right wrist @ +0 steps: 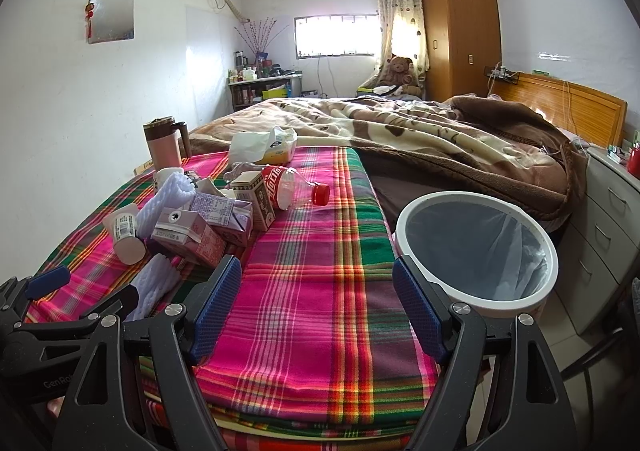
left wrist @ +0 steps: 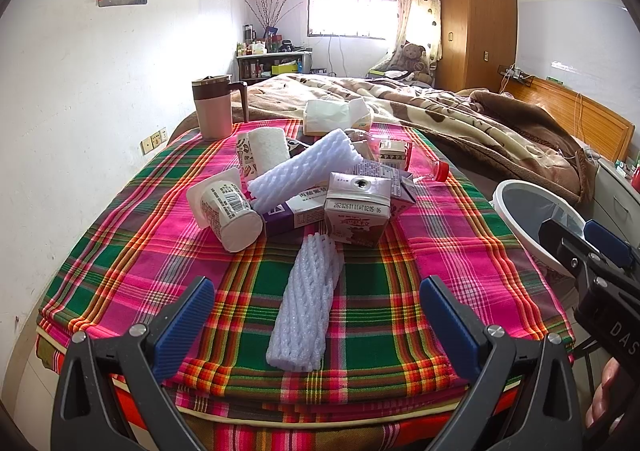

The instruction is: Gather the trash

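Note:
Trash lies piled on a plaid cloth (left wrist: pixel 440 251): a white foam net sleeve (left wrist: pixel 306 315) nearest me, a pink milk carton (left wrist: pixel 356 211), a yogurt cup (left wrist: pixel 226 211) on its side, a larger foam sleeve (left wrist: pixel 304 173) and a plastic bottle with a red cap (right wrist: pixel 294 185). My left gripper (left wrist: pixel 316 319) is open, its blue fingers either side of the near foam sleeve, not touching it. My right gripper (right wrist: pixel 316 307) is open over bare cloth, nothing between its fingers. A white bin (right wrist: pixel 478 247) with a clear liner stands right of the bed.
A pink lidded mug (left wrist: pixel 214 107) and a tissue pack (left wrist: pixel 336 115) sit at the back of the cloth. A brown blanket (right wrist: pixel 440 139) covers the bed behind. A grey drawer unit (right wrist: pixel 604 219) stands to the right of the bin.

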Motion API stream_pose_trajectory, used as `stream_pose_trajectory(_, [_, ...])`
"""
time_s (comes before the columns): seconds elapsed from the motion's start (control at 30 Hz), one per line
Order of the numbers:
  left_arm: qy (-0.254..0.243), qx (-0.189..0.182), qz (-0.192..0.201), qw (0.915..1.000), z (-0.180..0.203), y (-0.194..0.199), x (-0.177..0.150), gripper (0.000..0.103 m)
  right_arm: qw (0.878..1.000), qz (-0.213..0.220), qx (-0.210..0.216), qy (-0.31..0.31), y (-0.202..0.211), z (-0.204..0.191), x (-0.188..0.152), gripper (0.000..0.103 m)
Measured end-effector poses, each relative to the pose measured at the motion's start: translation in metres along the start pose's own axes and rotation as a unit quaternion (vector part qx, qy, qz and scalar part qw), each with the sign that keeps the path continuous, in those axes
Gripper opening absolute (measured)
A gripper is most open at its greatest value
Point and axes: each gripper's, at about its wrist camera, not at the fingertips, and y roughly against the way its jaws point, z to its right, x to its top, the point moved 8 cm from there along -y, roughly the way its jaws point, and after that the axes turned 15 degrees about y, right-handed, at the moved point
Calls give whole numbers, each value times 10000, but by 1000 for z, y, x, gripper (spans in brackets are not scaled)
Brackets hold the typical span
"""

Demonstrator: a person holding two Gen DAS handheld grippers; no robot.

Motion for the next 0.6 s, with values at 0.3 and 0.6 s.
stream_pose_trajectory(0.3, [3, 0, 0, 10000, 0, 0, 0, 103, 10000, 5, 0, 4, 0, 0, 0, 80])
stream_pose_trajectory(0.6, [11, 7, -1, 10000, -1, 1, 1, 103, 10000, 0, -3, 16, 0, 0, 1, 80])
